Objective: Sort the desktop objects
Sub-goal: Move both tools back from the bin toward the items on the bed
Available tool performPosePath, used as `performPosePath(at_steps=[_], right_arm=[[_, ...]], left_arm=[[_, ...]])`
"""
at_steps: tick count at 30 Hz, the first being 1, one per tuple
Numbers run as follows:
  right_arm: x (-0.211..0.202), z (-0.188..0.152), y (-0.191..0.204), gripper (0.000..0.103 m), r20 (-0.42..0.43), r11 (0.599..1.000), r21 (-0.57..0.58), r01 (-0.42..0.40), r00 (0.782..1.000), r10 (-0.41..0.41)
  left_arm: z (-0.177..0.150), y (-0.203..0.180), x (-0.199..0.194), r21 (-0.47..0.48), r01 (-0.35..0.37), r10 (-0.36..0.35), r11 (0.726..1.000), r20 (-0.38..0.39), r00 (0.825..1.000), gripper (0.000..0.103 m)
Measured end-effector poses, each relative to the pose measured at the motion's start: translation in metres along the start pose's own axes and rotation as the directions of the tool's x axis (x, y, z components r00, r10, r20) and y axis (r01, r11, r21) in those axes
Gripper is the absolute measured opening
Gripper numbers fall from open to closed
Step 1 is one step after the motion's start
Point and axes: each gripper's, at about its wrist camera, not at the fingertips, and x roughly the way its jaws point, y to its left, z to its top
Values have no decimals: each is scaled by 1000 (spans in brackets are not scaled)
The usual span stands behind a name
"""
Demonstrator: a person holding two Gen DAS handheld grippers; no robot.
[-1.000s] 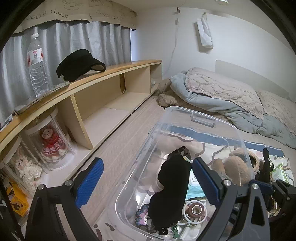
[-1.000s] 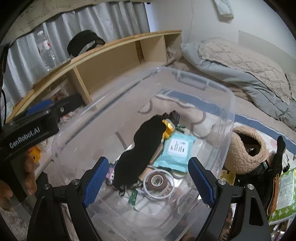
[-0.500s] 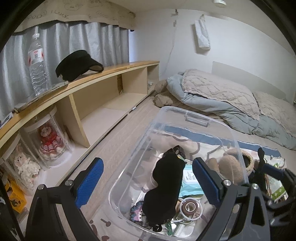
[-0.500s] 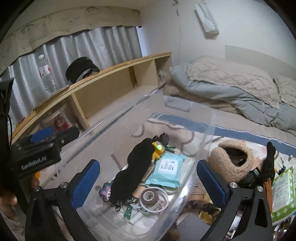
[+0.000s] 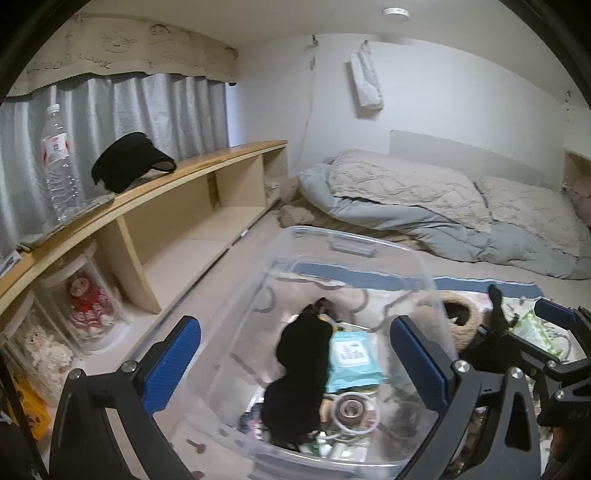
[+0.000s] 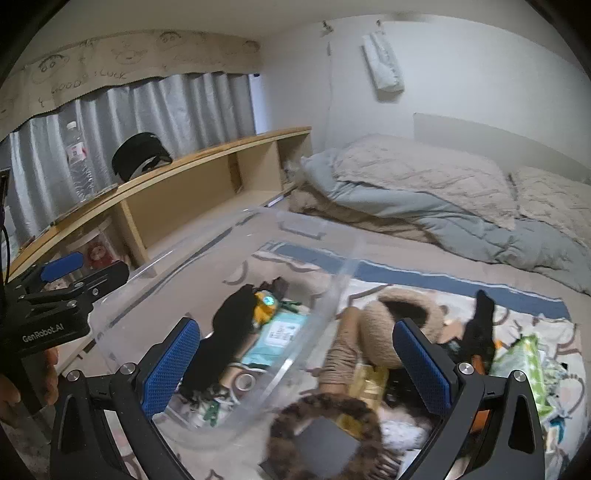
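Straddling clear bin (image 5: 354,247) rim, tools agape.

White walls (image 5: 461,85), round ceiling light (image 5: 396,12). Grey curtains (image 5: 147,110) under a doodled valance (image 5: 122,44). Long low wooden shelf (image 5: 207,162) along the window side. Bed (image 5: 480,206) with beige-grey quilt at far wall.

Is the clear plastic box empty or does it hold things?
It holds things: inside the clear plastic box lie a black cloth, a teal packet and a tape roll.
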Motion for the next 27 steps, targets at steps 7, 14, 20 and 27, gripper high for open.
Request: performPosePath(at_steps=[7,14,20,27], right_arm=[[-35,-10,-29,103,46,998,15,54,997,-55],[-64,-25,-55,103,67,994,28,102,992,-104],[-84,-42,-78,103,61,990,28,140,988,-142],[-98,-57,-108,103,52,982,54,182,981,-185]], left_arm=[[-5,-28,-9,26,61,-61,998,0,998,103],[-11,-54,-19,36,109,-108,993,-10,994,103],[-16,-72,-27,33,138,-138,990,2,990,103],[-24,-97,-27,38,184,-183,982,-16,983,103]])
